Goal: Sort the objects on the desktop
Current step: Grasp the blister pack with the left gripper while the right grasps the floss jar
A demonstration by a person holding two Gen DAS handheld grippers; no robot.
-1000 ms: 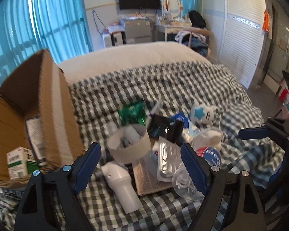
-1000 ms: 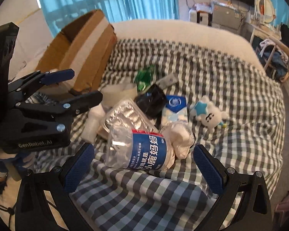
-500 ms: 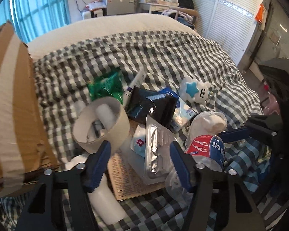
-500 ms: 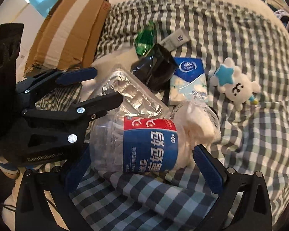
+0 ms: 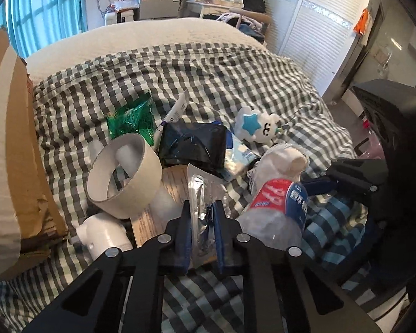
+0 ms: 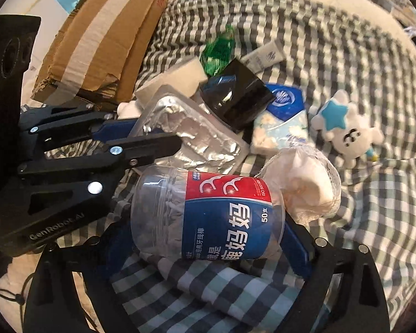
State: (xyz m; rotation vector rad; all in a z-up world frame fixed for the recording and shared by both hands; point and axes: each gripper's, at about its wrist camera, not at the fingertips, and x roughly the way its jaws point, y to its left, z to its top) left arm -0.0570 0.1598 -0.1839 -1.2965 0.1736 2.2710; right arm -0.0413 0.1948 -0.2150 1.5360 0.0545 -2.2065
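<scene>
My left gripper (image 5: 202,219) is pinching the near edge of the clear blister pack (image 5: 201,194); its jaws have just been closing, and the blue pads are now pressing the foil-backed plastic from both sides at the lower middle of the left wrist frame. In the right wrist frame that same pack (image 6: 191,133) is lying at centre left, with my left gripper's black fingers (image 6: 141,149) reaching in from the left edge.

My right gripper (image 6: 208,238) is standing spread around the floss-pick jar (image 6: 208,216), which is lying on its side at the lower centre of that frame. Its jaws have just been narrowing a little; I cannot tell whether the pads are touching the jar.

Moving outward, a white mesh-wrapped bundle (image 6: 305,183) is lying against the jar's right end. Above it a tissue pack (image 6: 283,122) and a black pouch (image 6: 235,97) are overlapping, with a star plush toy (image 6: 346,130) lying apart at the right. In the left wrist frame a tape roll (image 5: 124,177) is sitting left of centre, leaning on a white plastic piece (image 5: 102,236). A green packet (image 5: 130,119) is lying beyond it. The cardboard box (image 5: 11,144) is filling the left edge, all on the checked blanket (image 5: 208,83).
</scene>
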